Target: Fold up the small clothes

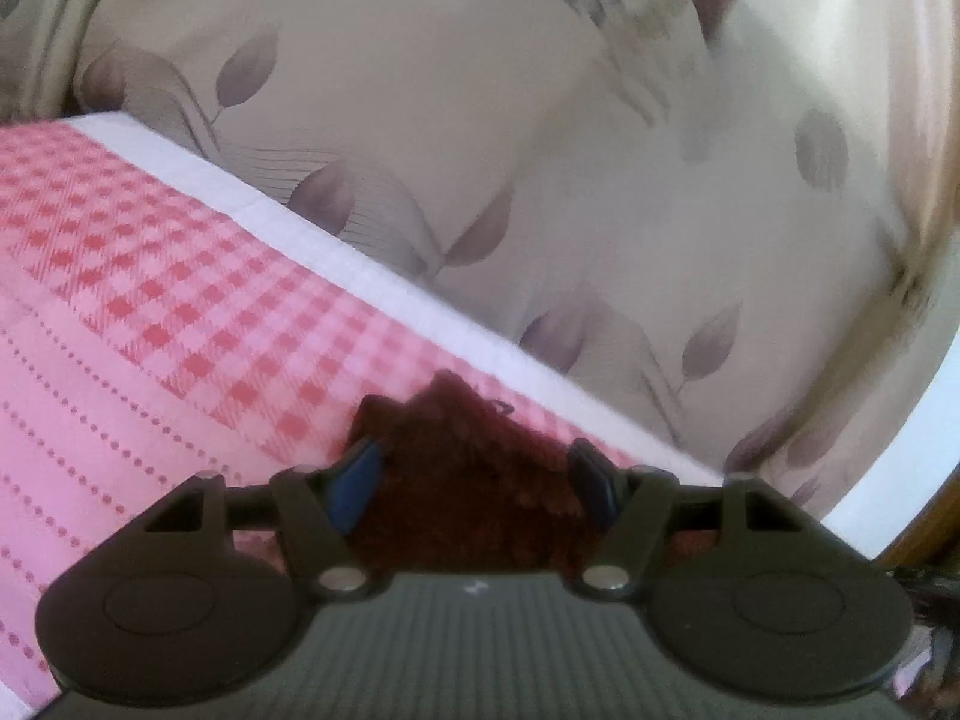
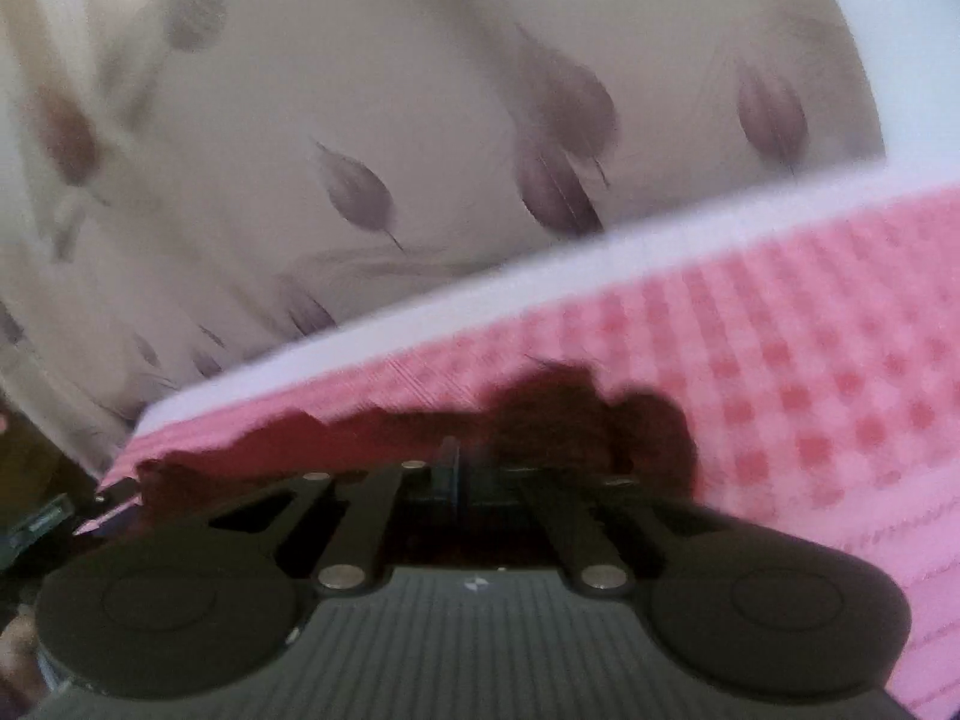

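A dark maroon knitted garment (image 1: 474, 480) lies on the pink checked bed cover (image 1: 180, 276). In the left wrist view my left gripper (image 1: 474, 468) is open, and the maroon cloth bunches up between its blue-padded fingers (image 1: 357, 483). In the right wrist view my right gripper (image 2: 459, 468) is shut on an edge of the same maroon garment (image 2: 570, 414), which spreads left and right along the cover (image 2: 810, 390). Most of the garment is hidden under the gripper bodies.
The cover has a white border (image 1: 384, 276) along the bed's far edge. Behind it hangs a cream curtain with grey-purple leaves (image 1: 480, 120), also in the right wrist view (image 2: 360, 150). Dark clutter shows at the lower left of the right wrist view (image 2: 30, 522).
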A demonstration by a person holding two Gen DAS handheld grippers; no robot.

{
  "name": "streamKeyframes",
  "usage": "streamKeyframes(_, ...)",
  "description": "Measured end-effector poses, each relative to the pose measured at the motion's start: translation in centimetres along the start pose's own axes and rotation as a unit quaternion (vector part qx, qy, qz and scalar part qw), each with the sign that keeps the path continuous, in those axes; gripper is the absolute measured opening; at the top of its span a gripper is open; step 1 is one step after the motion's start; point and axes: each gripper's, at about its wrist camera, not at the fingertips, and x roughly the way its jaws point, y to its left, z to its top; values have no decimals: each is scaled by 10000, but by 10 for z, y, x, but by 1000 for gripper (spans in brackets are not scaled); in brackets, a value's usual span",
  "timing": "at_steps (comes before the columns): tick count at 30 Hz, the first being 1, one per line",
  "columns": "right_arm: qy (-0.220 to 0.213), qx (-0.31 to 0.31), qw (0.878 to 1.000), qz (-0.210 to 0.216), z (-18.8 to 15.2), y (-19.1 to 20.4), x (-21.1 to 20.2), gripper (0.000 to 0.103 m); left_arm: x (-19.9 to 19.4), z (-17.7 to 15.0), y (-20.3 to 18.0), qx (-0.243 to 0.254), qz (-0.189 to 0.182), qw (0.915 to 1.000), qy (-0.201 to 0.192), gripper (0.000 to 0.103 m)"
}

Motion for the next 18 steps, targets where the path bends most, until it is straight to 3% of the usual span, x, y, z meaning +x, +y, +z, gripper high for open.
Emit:
streamKeyframes(2, -95, -500, 9985, 191, 14, 26, -13, 44, -3, 0, 2, -118, 37, 9999, -82, 69)
streamKeyframes(4, 33, -1237, 9911, 486, 27, 65, -17, 58, -2, 0, 6, -268, 55, 9996, -95, 69)
streamKeyframes(5, 160, -1592, 9852, 609, 30, 84, -16, 77, -2, 0, 9, -351, 45, 9993, -88, 69)
streamKeyframes(6, 248, -1978, 9769, 772, 31, 106, -12, 88, -2, 0, 12, -443, 51, 9990, -101, 69)
streamKeyframes(10, 673, -2903, 9492, 1006, 24, 162, 19, 91, -3, 0, 20, -706, 69, 9974, -131, 69)
streamKeyframes(11, 836, -3018, 9437, 1066, 22, 168, 28, 89, -4, 0, 21, -713, 81, 9973, -154, 69)
streamKeyframes(13, 1202, -3152, 9359, 1014, 15, 177, 53, 70, -5, -1, 19, -655, 44, 9977, -196, 69)
streamKeyframes(15, 1488, -3250, 9313, 703, 6, 180, 73, 18, -5, -1, 17, -593, 33, 9980, -218, 69)
streamKeyframes(18, 1341, -3302, 9333, 453, 0, 175, 84, 13, -5, -2, 18, -593, -2, 9980, -235, 69)
